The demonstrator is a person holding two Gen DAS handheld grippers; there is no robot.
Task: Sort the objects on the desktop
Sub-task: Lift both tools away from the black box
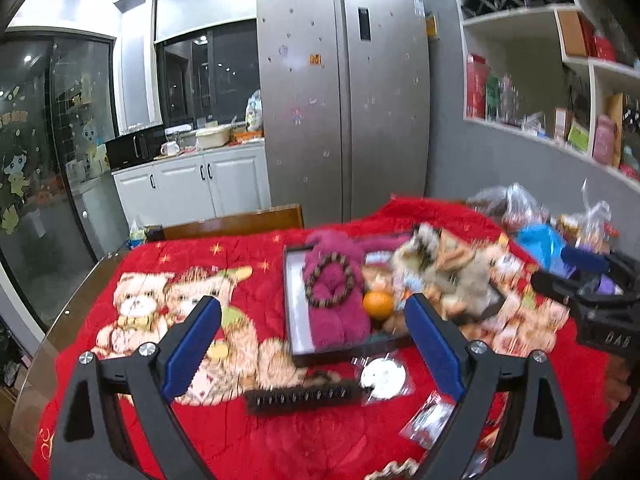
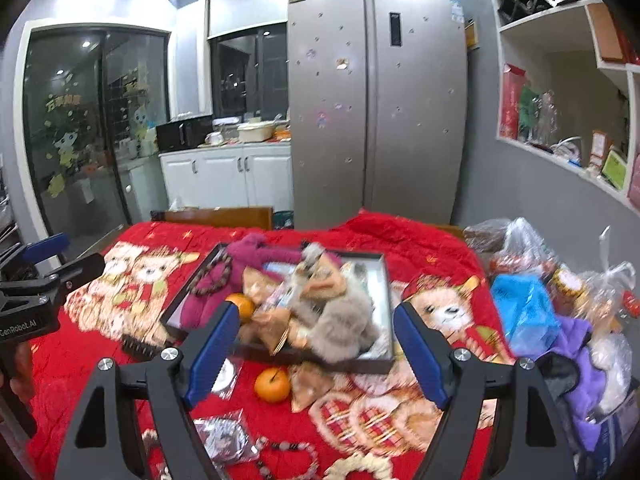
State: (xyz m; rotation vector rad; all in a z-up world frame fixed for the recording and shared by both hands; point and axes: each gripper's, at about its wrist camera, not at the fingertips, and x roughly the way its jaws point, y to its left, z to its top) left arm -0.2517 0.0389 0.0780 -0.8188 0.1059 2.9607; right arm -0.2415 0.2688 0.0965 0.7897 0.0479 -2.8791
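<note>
From the left wrist camera I see my left gripper (image 1: 314,332) with its blue pads spread wide and nothing between them, held above the red quilt (image 1: 240,252) that covers the table. Ahead sits the dark-framed tray (image 1: 294,312). In it lies a magenta plush toy (image 1: 340,308) with a brown bead bracelet (image 1: 329,284) resting on top, an orange (image 1: 378,305) just beside the plush, and a grey-and-tan furry toy (image 1: 444,272) at the tray's right side among blurred packets. On the quilt in front of the tray lie a dark comb (image 1: 300,396) and a round white item in a clear bag (image 1: 383,376). The other gripper shows at the right edge.

From the right wrist camera my right gripper (image 2: 312,348) is likewise open, jaws apart and empty. The same tray (image 2: 360,364) lies beyond the pads, holding the magenta plush (image 2: 240,268), the bracelet (image 2: 214,278), one orange (image 2: 242,306) and the furry toy (image 2: 344,320). Outside the tray, just in front of its near rim, a second orange (image 2: 273,385) rests on the quilt, with bagged trinkets (image 2: 224,438) and a string of beads (image 2: 288,452) nearer me. Plastic bags (image 2: 528,312) crowd the table's right side.
</note>
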